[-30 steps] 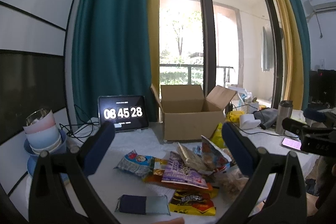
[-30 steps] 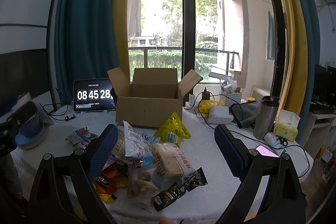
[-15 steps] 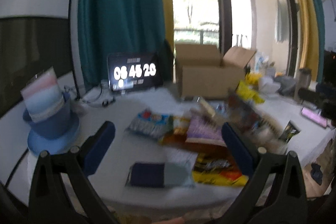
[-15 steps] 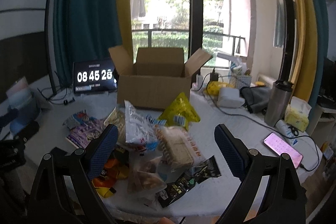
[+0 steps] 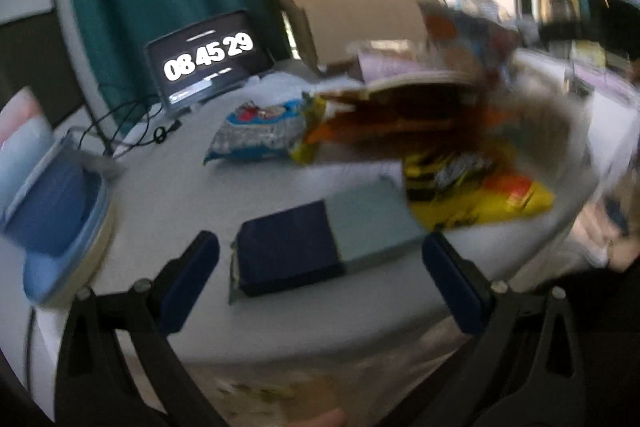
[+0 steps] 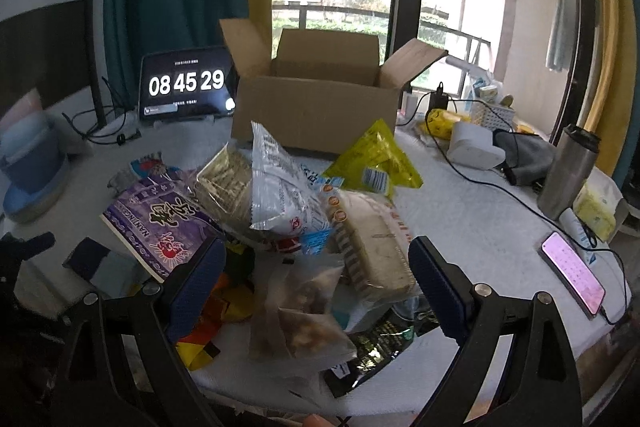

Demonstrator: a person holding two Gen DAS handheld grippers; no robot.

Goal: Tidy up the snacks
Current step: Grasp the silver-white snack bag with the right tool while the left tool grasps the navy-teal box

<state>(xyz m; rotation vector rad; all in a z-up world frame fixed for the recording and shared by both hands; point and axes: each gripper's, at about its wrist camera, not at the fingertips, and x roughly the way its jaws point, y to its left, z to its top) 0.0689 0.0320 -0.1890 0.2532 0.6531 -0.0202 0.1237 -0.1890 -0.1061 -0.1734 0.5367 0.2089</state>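
A pile of snack packets (image 6: 288, 211) lies on the white table in front of an open cardboard box (image 6: 320, 99). My right gripper (image 6: 316, 287) is open and empty, just above a clear bag of snacks (image 6: 304, 311) at the pile's near edge. My left gripper (image 5: 320, 279) is open and empty, its fingers either side of a flat navy and pale blue packet (image 5: 320, 239). The left wrist view is blurred; a blue packet (image 5: 260, 135) and a yellow packet (image 5: 480, 187) lie beyond.
A tablet clock (image 6: 186, 87) stands left of the box. Stacked blue bowls (image 5: 48, 211) sit at the table's left edge. At the right are a steel tumbler (image 6: 568, 171), a phone (image 6: 572, 275), cables and a tissue pack (image 6: 600, 203).
My left gripper has dropped down and forward over the navy and pale blue packet. My right gripper has moved closer to the snack pile. Both stay open.
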